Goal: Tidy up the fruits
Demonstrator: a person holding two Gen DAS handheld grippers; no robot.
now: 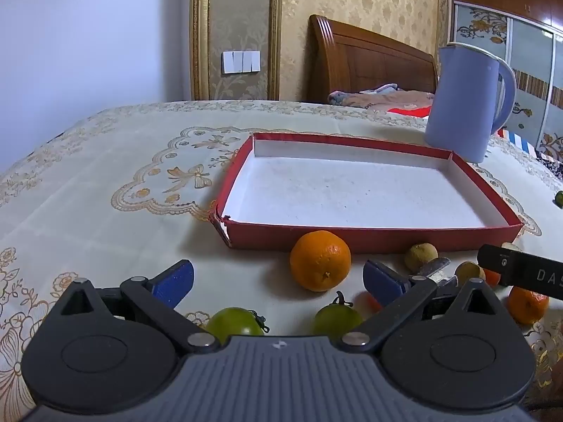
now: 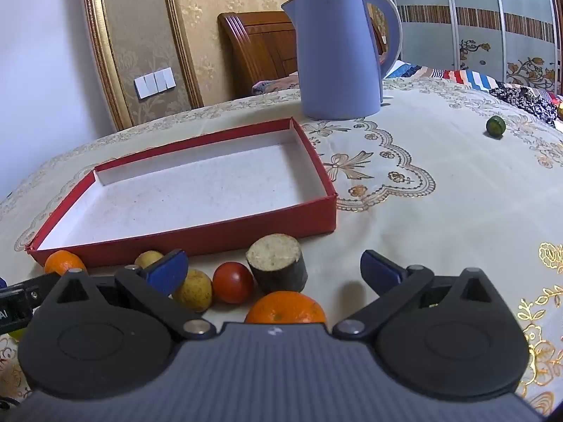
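Red cardboard, white inside, forms the shallow tray (image 1: 369, 237) at mid-frame in both views, and I see nothing in it. I read both grippers as spread wide and holding nothing: the left gripper (image 1: 278, 277) sits low in the left view, the right gripper (image 2: 274, 267) low in the right view.

All fruit lies on the embroidered cream tablecloth (image 1: 105, 183), in front of the tray's near wall. In the left view the large round orange (image 1: 320, 260) rests just beside that wall, with two green tomatoes (image 1: 235, 323) at the lower edge.

Risks I judge from here:
- Round fruit rolls if a blue fingertip (image 1: 174, 281) nudges it off-centre.
- Tomatoes bruise under excess closing force.
- The red tomato (image 2: 233, 282), yellow-green fruit (image 2: 193, 289) and brown-skinned cut stump (image 2: 277, 267) are crowded; one closure may catch two.
- The torn tray corner at left may snag.
- The lone small green fruit (image 2: 495, 126), upper right, lies near the blue plastic kettle (image 2: 337, 59).
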